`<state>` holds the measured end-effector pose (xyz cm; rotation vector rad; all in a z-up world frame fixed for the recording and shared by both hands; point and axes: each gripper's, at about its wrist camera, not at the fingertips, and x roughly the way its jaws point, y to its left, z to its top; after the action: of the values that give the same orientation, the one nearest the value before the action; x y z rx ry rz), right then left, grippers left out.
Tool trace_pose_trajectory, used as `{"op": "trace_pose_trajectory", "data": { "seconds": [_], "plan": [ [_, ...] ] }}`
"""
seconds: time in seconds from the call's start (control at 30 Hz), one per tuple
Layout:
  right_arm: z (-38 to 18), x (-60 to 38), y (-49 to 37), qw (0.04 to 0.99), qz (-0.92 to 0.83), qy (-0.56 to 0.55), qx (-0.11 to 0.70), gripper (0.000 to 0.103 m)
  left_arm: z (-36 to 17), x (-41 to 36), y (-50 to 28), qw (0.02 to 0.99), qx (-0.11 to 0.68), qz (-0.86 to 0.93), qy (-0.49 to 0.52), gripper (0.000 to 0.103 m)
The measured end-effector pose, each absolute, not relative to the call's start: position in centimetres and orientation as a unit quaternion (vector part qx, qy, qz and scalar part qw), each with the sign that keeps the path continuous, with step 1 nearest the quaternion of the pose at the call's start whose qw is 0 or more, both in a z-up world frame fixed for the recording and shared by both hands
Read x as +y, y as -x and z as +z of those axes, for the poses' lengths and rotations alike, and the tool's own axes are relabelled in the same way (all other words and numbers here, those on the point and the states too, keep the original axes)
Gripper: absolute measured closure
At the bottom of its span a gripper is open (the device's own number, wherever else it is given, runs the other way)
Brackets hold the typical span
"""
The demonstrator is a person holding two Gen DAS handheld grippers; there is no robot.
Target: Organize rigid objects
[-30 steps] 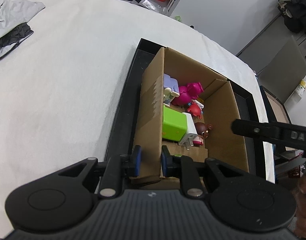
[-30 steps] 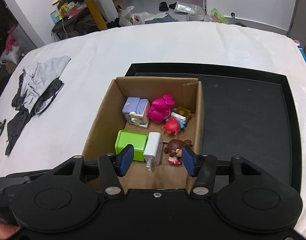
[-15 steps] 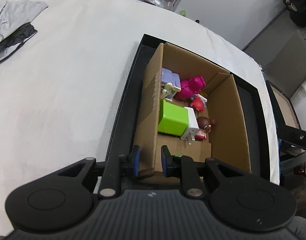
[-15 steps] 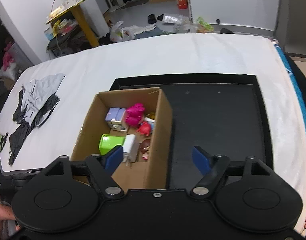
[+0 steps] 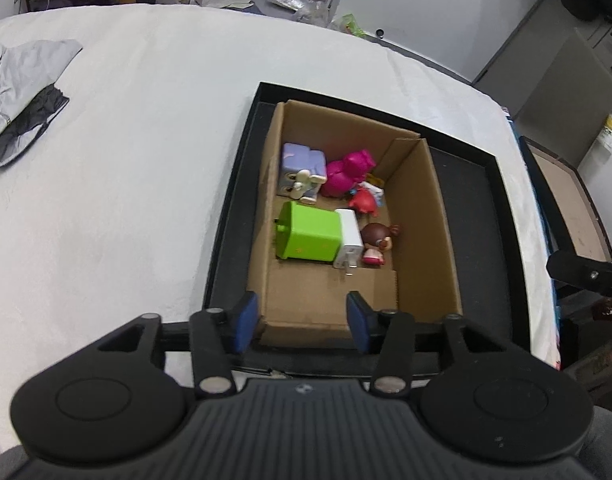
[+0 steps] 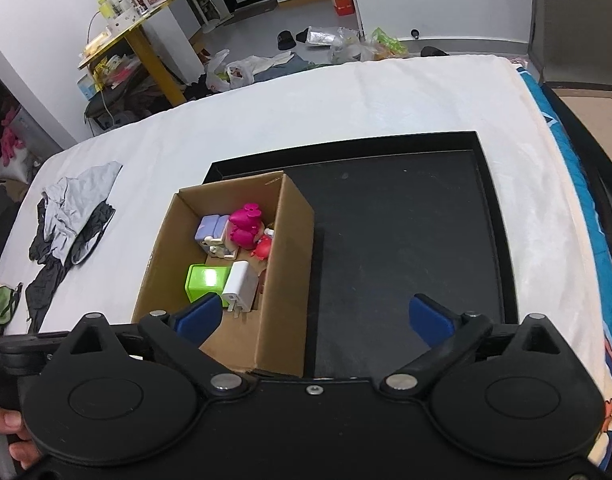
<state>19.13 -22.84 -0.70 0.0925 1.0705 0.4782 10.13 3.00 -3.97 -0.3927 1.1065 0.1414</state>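
Note:
A cardboard box (image 5: 422, 220) stands at the left of a black tray (image 5: 474, 220) on a white bed. Inside lie a green block (image 5: 310, 236), a white charger (image 5: 349, 240), a brown-haired doll (image 5: 380, 238), a pink figure (image 5: 348, 172), a lilac toy (image 5: 300, 168) and a red toy (image 5: 364, 200). My left gripper (image 5: 302, 320) hovers over the box's near wall; its jaws are opening and its pads touch nothing. My right gripper (image 6: 314, 320) is opening wide above the box's (image 6: 288, 264) near right corner and the tray (image 6: 406, 240), holding nothing.
Grey and black clothes (image 6: 70, 224) lie on the sheet at the left. The right half of the tray is bare. A yellow table (image 6: 146, 40) and bags stand on the floor beyond the bed. The right gripper's arm (image 5: 586, 272) shows at the left wrist view's right edge.
My left gripper let go of the box's left wall, opened and lifted back. My right gripper spread its jaws wide and slid right, from over the box toward the tray.

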Motion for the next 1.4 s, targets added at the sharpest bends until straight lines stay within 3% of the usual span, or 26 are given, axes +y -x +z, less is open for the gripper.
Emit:
{"op": "trace_pose_trajectory", "data": {
  "seconds": [0.13, 0.33, 0.53, 1.4],
  "plan": [
    [-0.1, -24.0, -18.6, 0.837, 0.219, -0.053, 0.499, 0.000, -2.6, 2.3, -9.6, 0.837, 0.513, 0.058, 0.182, 0.034],
    [0.5, -25.5, -17.6, 0.840, 0.214, -0.069, 0.494, 0.000, -0.4, 1.1, -8.3, 0.847, 0.502, 0.048, 0.168, 0.019],
    [1.3, -26.6, -16.1, 0.846, 0.212, -0.076, 0.483, 0.000, 1.9, 0.2, -6.7, 0.859, 0.486, 0.047, 0.153, 0.011],
    [5.3, -27.0, -8.4, 0.872, 0.179, -0.040, 0.454, 0.000, 7.3, -2.3, 2.8, 0.895, 0.426, 0.039, 0.128, 0.008]
  ]
}}
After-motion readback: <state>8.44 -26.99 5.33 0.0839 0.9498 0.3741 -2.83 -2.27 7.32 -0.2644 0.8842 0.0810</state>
